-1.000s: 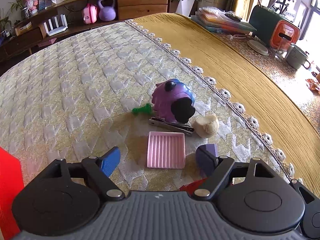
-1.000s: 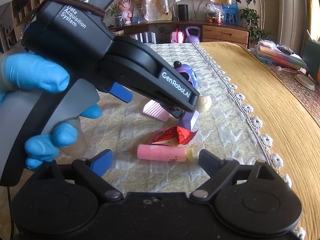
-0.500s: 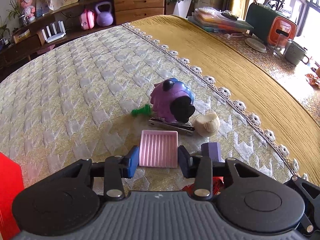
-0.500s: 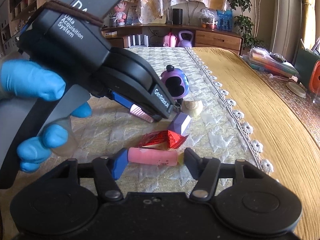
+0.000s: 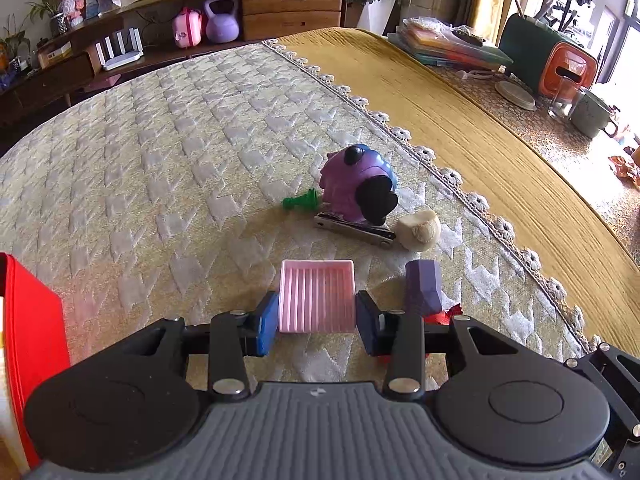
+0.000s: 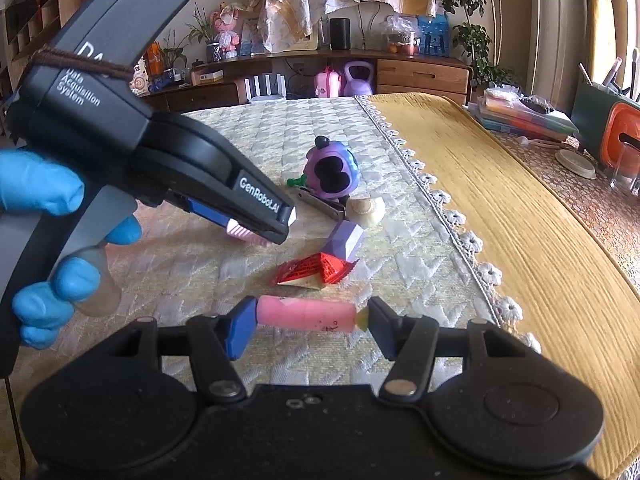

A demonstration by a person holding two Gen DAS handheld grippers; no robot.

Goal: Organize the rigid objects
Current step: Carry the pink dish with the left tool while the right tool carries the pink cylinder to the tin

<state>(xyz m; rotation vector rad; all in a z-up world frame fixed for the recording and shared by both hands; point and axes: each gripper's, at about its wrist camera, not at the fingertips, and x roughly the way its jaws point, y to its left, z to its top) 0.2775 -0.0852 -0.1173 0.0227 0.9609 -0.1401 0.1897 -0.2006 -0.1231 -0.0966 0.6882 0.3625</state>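
Observation:
My left gripper (image 5: 316,322) is shut on a pink ribbed tray (image 5: 317,295), its blue pads pressing both side edges. The right wrist view shows that gripper (image 6: 260,228) from the side, held by a hand in a blue glove (image 6: 44,188), with the pink tray (image 6: 244,234) lifted off the cloth. My right gripper (image 6: 308,318) is shut on a pink tube (image 6: 306,314), clamped end to end. Beyond lie a purple block (image 5: 423,286), a red wrapper (image 6: 316,270), a beige shell-like piece (image 5: 418,230), a metal nail clipper (image 5: 354,231), a purple round toy (image 5: 358,186) and a green peg (image 5: 300,202).
The objects lie on a cream quilted cloth (image 5: 180,152) with a lace edge, over a mustard tablecloth (image 5: 500,160). A red box (image 5: 34,344) stands at the left edge. Folders (image 5: 452,46), a green-and-orange container (image 5: 548,60) and a mug (image 5: 592,114) stand at the far right.
Both grippers have closed: the left onto the pink tray, the right onto the pink tube. The left gripper now holds the tray slightly raised off the cloth.

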